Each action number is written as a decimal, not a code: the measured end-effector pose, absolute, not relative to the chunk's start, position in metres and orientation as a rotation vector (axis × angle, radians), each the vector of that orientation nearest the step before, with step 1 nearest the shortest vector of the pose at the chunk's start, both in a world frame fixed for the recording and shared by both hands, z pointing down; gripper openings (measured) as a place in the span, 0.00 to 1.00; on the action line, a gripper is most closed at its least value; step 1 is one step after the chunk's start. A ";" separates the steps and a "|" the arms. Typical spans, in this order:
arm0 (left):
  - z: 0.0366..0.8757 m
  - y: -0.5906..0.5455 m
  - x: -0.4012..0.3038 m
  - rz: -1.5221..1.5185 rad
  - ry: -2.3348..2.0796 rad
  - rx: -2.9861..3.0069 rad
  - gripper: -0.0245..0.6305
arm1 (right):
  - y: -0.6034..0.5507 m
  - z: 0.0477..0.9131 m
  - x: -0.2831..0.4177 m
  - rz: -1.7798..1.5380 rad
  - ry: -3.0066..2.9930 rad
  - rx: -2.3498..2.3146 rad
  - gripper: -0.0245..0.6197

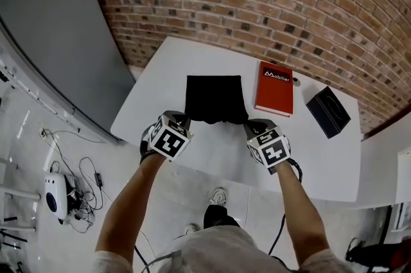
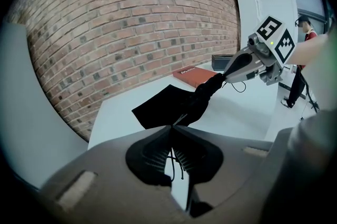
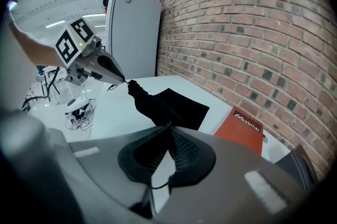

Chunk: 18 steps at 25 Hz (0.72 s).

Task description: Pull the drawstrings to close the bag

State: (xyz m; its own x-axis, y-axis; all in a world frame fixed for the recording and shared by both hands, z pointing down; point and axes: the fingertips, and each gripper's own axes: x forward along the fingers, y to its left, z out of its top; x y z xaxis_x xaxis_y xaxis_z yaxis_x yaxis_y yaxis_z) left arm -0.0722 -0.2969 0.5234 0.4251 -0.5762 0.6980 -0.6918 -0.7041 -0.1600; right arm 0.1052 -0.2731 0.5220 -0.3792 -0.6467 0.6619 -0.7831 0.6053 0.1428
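**A:** The left tool [image 2: 171, 130], grey with a marker cube on it, is clenched on a thin black drawstring [image 2: 171, 157]. The right tool [image 3: 169, 130], its twin, is clamped on the other cord [image 3: 158, 185]. Each pair of jaws is pressed together with only cord between them.

**B:** And the bag?

**A:** The black fabric drawstring bag [image 1: 214, 97] lies near the front edge of the white tabletop [image 1: 321, 162], a little left of the middle. Its mouth faces the person and is bunched between the two tools. The mouth end is raised off the tabletop, while the rest of the bag lies flat.

**B:** What could spoil it from here?

**A:** I'd say slip is the main risk. The cords are very thin, so a sharp tug could draw one out of its jaws and leave that side slack. Nothing pins the bag down either. If the tools pull upward instead of apart, I'd expect the whole bag to rise with them and the mouth to cinch no further.

**B:** Anything nearby at risk?

**A:** An uneven pull could swing the bag sideways toward the red rectangular book with white lettering [image 1: 274, 88], which lies just beside it on the right. The black box [image 1: 328, 112] near the right edge looks well clear. Dragging the bag toward the person could also take it over the front edge.
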 end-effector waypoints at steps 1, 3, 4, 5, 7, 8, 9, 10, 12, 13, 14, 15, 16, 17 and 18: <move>0.519 -0.300 -0.072 1.136 -1.145 2.528 0.05 | -0.276 0.519 0.106 0.244 -2.139 1.127 0.05; 0.511 -0.306 -0.072 1.126 -1.164 2.539 0.05 | -0.282 0.512 0.107 0.226 -2.147 1.136 0.05; 0.507 -0.308 -0.071 1.121 -1.170 2.544 0.05 | -0.285 0.509 0.107 0.216 -2.151 1.140 0.05; 0.503 -0.311 -0.070 1.116 -1.179 2.548 0.05 | -0.288 0.505 0.108 0.206 -2.155 1.143 0.05; 0.495 -0.317 -0.069 1.105 -1.203 2.558 0.05 | -0.295 0.498 0.110 0.183 -2.163 1.148 0.05; 0.492 -0.320 -0.068 1.100 -1.215 2.562 0.05 | -0.299 0.494 0.111 0.173 -2.167 1.150 0.05; 0.489 -0.323 -0.067 1.097 -1.223 2.564 0.05 | -0.303 0.491 0.112 0.165 -2.170 1.151 0.05; 0.486 -0.326 -0.066 1.096 -1.231 2.565 0.05 | -0.307 0.488 0.113 0.158 -2.174 1.153 0.05; 0.482 -0.333 -0.064 1.093 -1.249 2.568 0.05 | -0.314 0.483 0.116 0.146 -2.180 1.155 0.05; 0.479 -0.336 -0.064 1.091 -1.261 2.570 0.05 | -0.318 0.481 0.116 0.141 -2.183 1.154 0.05; 0.476 -0.340 -0.064 1.088 -1.272 2.572 0.05 | -0.322 0.479 0.117 0.134 -2.187 1.154 0.05; 0.473 -0.343 -0.063 1.084 -1.282 2.573 0.05 | -0.326 0.476 0.117 0.128 -2.191 1.153 0.05; 0.471 -0.346 -0.063 1.081 -1.292 2.574 0.05 | -0.329 0.474 0.118 0.122 -2.195 1.153 0.05; 0.468 -0.350 -0.062 1.078 -1.303 2.574 0.05 | -0.333 0.472 0.119 0.116 -2.200 1.152 0.05; 0.466 -0.353 -0.061 1.077 -1.313 2.574 0.05 | -0.337 0.470 0.120 0.110 -2.204 1.152 0.05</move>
